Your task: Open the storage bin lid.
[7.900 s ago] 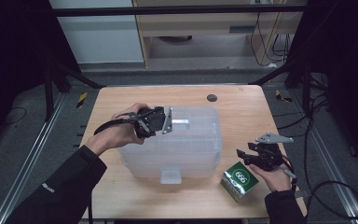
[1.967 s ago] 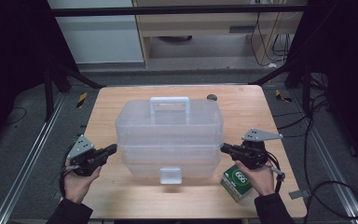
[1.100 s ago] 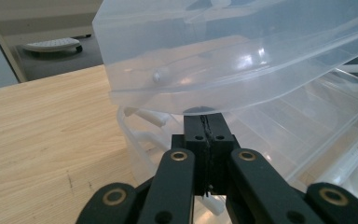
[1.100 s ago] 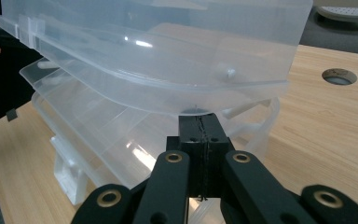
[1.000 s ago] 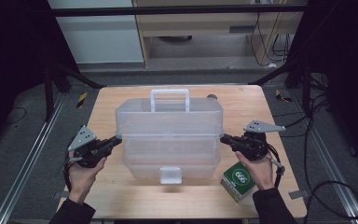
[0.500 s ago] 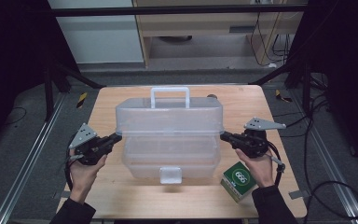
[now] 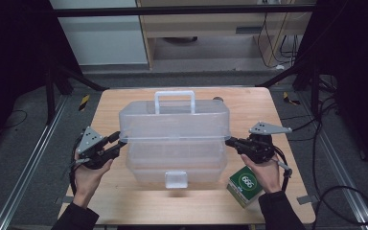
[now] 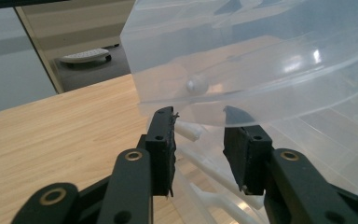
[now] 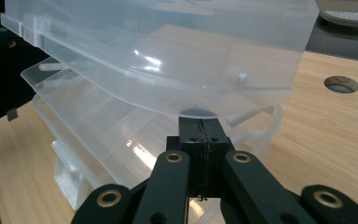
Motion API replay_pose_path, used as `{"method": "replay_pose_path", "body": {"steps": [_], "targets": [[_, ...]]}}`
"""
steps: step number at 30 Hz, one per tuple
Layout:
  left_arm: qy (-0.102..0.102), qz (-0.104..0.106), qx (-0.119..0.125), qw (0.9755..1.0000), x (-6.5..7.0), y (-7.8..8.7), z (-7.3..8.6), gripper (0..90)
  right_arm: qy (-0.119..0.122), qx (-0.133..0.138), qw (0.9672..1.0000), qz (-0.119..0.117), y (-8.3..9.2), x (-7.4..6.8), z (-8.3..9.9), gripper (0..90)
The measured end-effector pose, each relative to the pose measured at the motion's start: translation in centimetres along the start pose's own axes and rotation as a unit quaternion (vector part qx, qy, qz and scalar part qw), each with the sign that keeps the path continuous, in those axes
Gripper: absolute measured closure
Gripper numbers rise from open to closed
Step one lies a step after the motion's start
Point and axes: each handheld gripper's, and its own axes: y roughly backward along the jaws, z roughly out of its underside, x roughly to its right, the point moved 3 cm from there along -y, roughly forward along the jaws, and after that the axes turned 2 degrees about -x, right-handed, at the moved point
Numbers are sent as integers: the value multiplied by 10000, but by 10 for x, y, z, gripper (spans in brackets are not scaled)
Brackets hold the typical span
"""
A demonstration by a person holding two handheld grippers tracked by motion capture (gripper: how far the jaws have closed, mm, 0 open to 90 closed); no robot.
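Resting on the tabletop (image 7: 124, 201), clear storage box (image 7: 175, 143), lid raised higher than a second ago. Green carton (image 7: 245, 186) beside it. Left tongs (image 8: 198, 140) parted under the lid edge; right tongs (image 9: 200, 135) closed beneath it.

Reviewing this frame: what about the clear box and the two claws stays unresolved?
- Green carton: high view, the right hand covers part; its print is too small to read.
- Right claw: right claw view, its tips sit under the clear box lid, contact unclear.
- Dark table hole: high view, box hides most.
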Motion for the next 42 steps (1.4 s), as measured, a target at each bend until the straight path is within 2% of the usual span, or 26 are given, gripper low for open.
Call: {"method": "replay_pose_path", "body": {"steps": [11, 22, 25, 30, 34, 42], "targets": [[-114, 14, 81, 9999, 0, -5, -4, 615, 11, -21, 10000, -20, 0, -1, 0, 900], [-139, -114, 46, 9998, 1, -4, -7, 645, 29, -59, 10000, -36, -1, -2, 0, 872], [-110, -116, 29, 9999, 0, -3, -6, 647, 63, -116, 9999, 65, -1, -1, 2, 852], [-74, -127, 30, 9999, 1, -3, -6, 649, 126, -455, 9982, 380, -3, 4, 10, 786], [-77, -124, 19, 9999, 1, -3, -6, 649, 58, -723, 9962, 482, -10, 7, 18, 749], [-53, -116, 24, 9999, 1, -3, -6, 649, -111, -1004, 9937, 490, -20, 10, 29, 728]]}}
